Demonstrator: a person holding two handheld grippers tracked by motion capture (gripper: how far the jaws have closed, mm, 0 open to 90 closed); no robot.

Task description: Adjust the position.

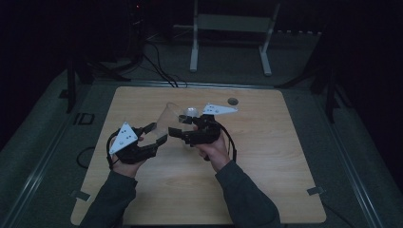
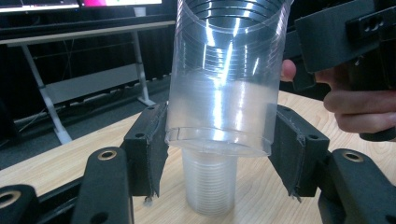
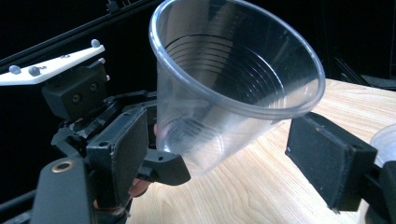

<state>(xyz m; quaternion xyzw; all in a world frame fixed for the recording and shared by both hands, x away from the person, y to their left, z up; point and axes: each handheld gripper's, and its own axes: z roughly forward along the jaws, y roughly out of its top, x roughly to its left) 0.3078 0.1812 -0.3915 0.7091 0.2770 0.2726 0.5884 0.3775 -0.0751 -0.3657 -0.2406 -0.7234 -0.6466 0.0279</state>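
Where darkness surrounds, pale wooden table (image 1: 266,180)

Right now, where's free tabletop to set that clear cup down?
Bare wood on the table right of the right gripper out to the edge, and the near strip between the sleeves. Crowded mid-table: the clear cup, left gripper and an upside-down cup stack.

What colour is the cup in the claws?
The cup is clear, see-through plastic with ribbed rings, best seen in the right gripper view.
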